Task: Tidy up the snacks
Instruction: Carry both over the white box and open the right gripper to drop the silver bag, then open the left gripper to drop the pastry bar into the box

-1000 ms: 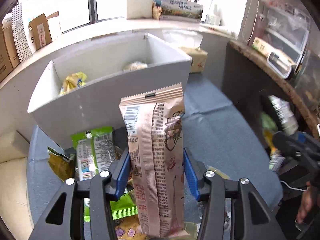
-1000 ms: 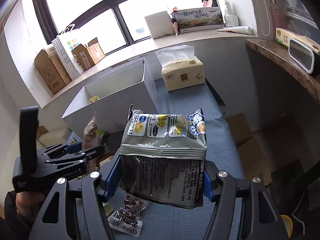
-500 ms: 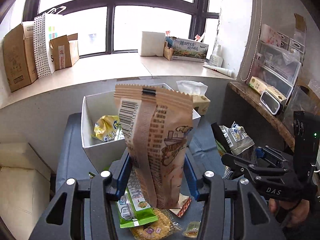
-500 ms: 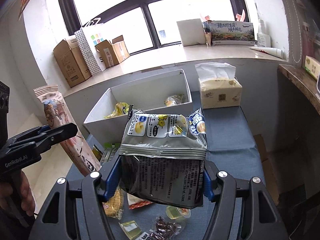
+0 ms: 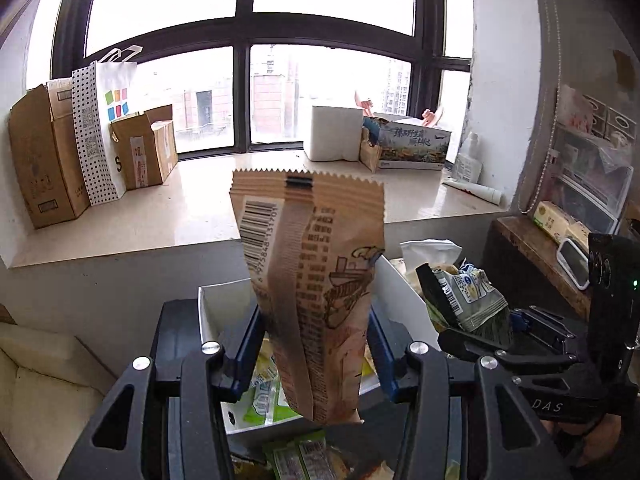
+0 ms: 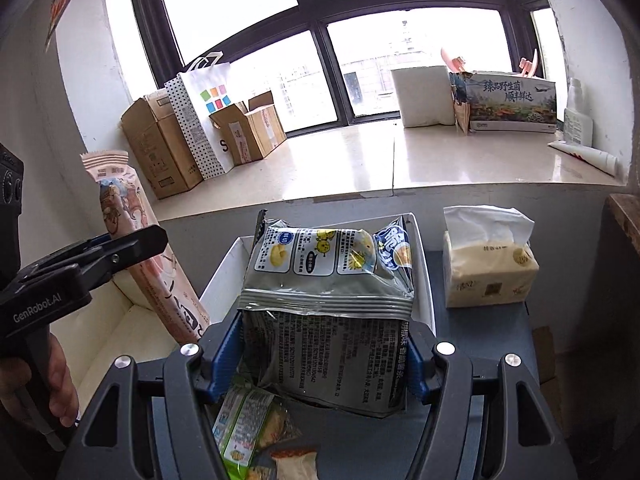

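The left hand-held gripper clamps a tall brown snack packet, holding it upright above the white box on the blue counter. The right hand-held gripper grips a grey chip bag over the same box. A tissue pack sits just beside the box's right wall.

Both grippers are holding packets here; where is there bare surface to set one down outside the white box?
Open blue tabletop lies right of the white box, in front of the tissue pack. The window ledge is bare between the cardboard boxes and the printed carton. It is crowded near the grippers, where loose snack packets lie.
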